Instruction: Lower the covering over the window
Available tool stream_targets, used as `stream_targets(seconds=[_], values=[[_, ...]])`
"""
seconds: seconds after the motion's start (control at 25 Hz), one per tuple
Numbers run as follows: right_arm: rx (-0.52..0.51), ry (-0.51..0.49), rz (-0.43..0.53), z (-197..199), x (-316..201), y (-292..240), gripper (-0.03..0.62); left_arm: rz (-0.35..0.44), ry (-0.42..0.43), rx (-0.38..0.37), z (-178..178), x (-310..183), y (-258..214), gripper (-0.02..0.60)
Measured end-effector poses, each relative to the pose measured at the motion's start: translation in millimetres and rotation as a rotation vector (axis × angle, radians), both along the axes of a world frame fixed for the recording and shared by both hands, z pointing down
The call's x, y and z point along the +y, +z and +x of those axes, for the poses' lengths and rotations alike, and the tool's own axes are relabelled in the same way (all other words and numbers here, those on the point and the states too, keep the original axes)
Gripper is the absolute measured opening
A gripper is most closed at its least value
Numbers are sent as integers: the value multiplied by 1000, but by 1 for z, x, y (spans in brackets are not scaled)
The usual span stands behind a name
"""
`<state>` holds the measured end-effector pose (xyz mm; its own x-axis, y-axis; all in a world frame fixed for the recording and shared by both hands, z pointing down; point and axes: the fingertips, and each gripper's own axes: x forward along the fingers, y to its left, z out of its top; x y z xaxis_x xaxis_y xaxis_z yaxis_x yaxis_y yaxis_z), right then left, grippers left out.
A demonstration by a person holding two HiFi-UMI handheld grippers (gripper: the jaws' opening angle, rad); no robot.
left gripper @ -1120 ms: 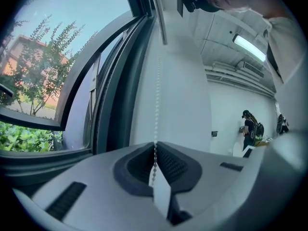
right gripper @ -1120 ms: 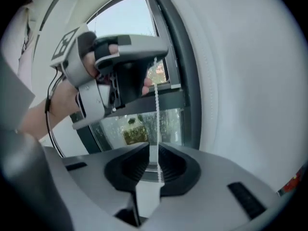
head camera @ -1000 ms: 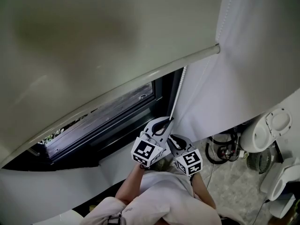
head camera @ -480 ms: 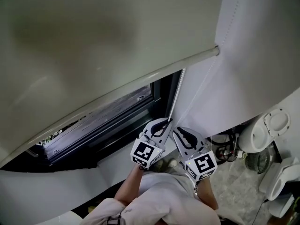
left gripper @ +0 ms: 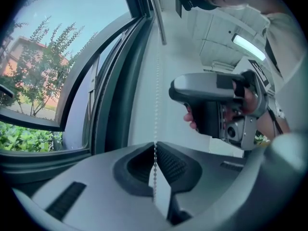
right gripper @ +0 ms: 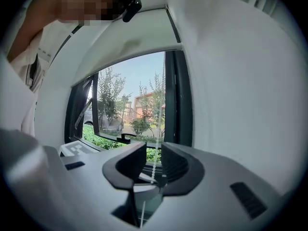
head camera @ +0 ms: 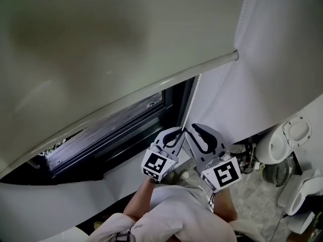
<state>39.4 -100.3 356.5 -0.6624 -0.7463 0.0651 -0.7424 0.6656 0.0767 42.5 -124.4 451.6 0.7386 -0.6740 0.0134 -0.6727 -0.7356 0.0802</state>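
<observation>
Pinching the chain [head camera: 194,92] tight in the left gripper [head camera: 177,133] fingers, anchoring it against slip-back. Just been spreading the right gripper [head camera: 197,132] fingers with the chain loose between them, likely freeing up for a higher bite. Seeing the blind [head camera: 101,44] partway down the window [head camera: 117,121]. Counting two grippers, one chain, one blind.

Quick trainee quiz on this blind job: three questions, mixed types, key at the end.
1. True or false: the left gripper is shut on the bead chain.
2. The right gripper is: A) shut on the chain; B) open, chain between its jaws; C) open, nothing between.
3. Does the blind cover the whole window?
Key: 1 true. 2 B; its jaws have just been opening. 3 No, the lower part shows uncovered.
</observation>
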Motion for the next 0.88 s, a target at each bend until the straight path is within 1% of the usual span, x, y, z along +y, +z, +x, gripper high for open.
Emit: stream_targets(seconds=[0.2,0.36,0.4,0.44,0.48,0.72,0.88], values=[[-10,-5,80,-8,-10,-28,117,5,11,3,3,3,2,20],[-20,1,114,-13,-22,-39,116,-1,20,5,6,5,0,20],[-29,2,115,-15,-23,-40,98,-1,22,5,6,6,-1,21],[-42,4,113,-16,-24,-41,66,-1,23,6,5,7,-2,20],[-57,7,110,-16,-24,-41,10,-1,23,7,4,8,-2,21],[-138,15,99,-15,-24,-43,-2,-2,19,3,1,9,-4,20],[-133,19,67,-17,-23,-32,-3,-37,39,-18,3,14,7,21]])
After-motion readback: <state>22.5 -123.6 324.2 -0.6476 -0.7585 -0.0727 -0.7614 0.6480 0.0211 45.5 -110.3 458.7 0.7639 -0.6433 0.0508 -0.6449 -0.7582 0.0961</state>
